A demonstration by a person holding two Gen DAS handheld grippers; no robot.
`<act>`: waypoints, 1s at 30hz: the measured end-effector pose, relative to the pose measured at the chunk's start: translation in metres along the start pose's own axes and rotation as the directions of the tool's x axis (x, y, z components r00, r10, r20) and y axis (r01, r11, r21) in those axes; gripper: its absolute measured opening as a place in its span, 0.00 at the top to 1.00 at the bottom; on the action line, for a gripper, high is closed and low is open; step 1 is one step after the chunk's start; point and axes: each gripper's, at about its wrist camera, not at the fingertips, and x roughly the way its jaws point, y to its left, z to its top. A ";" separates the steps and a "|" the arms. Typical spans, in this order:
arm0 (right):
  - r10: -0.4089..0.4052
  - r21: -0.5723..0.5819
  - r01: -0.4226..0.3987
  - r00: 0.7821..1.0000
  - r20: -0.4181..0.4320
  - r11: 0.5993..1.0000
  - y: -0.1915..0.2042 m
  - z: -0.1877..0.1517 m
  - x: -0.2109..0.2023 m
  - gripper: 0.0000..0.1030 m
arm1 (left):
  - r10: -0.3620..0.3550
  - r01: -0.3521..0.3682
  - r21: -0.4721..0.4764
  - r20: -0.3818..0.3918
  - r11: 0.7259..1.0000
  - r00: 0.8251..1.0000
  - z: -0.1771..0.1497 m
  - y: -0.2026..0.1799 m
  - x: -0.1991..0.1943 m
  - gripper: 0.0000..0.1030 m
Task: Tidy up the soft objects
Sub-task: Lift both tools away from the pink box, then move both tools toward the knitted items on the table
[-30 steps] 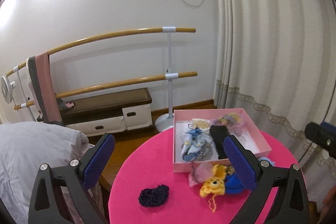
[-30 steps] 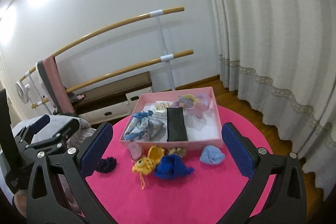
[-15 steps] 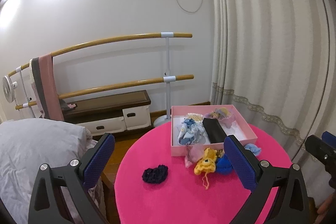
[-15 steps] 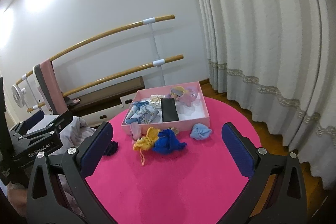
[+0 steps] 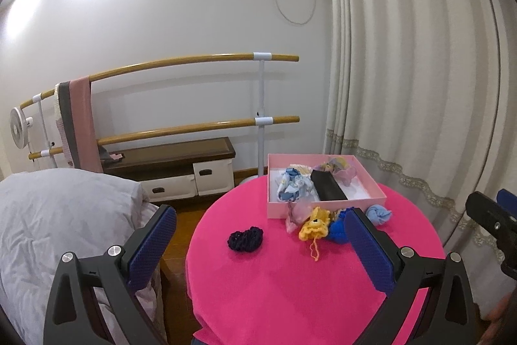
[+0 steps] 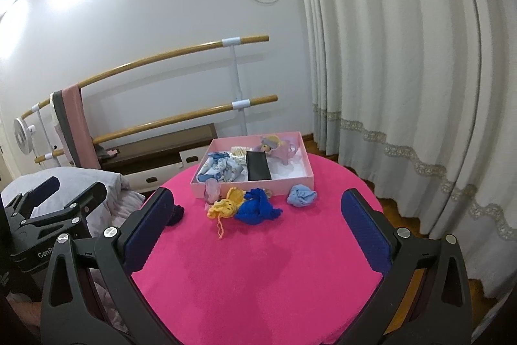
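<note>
A pink box (image 5: 326, 209) (image 6: 310, 165) sits at the far side of a round pink table (image 5: 290, 274) (image 6: 258, 264), holding a patterned blue cloth (image 6: 223, 167), a black pouch (image 6: 257, 168) and a pink plush (image 6: 281, 147). In front of it lie a yellow knit toy (image 5: 315, 223) (image 6: 226, 204), a royal-blue knit piece (image 6: 258, 207), a light-blue bundle (image 5: 378, 214) (image 6: 301, 195), a sheer pink item (image 6: 211, 189) and a dark navy scrunchie (image 5: 245, 240). My left gripper (image 5: 258, 243) and right gripper (image 6: 255, 227) both stand open and empty, back from the objects.
A grey bed (image 5: 58, 222) lies left of the table. Behind stand a wooden ballet barre (image 5: 194, 60) with a pink towel (image 5: 82, 125), a low cabinet (image 5: 174, 170) and a small fan (image 5: 17, 128). White curtains (image 5: 420, 86) hang on the right.
Both grippers have pulled back and up from the table, so the box and the soft things look smaller and farther away. Both stay open.
</note>
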 end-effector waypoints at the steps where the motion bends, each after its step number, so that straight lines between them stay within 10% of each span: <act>1: 0.001 -0.002 -0.001 1.000 0.004 1.000 0.001 0.000 -0.003 0.00 | 0.000 0.000 -0.002 0.002 1.000 1.000 0.000 0.000 -0.001 0.00; 30: -0.015 -0.003 0.015 1.000 0.015 1.000 -0.001 -0.002 -0.014 0.00 | 0.008 -0.008 -0.023 0.010 1.000 1.000 -0.009 0.010 -0.007 0.00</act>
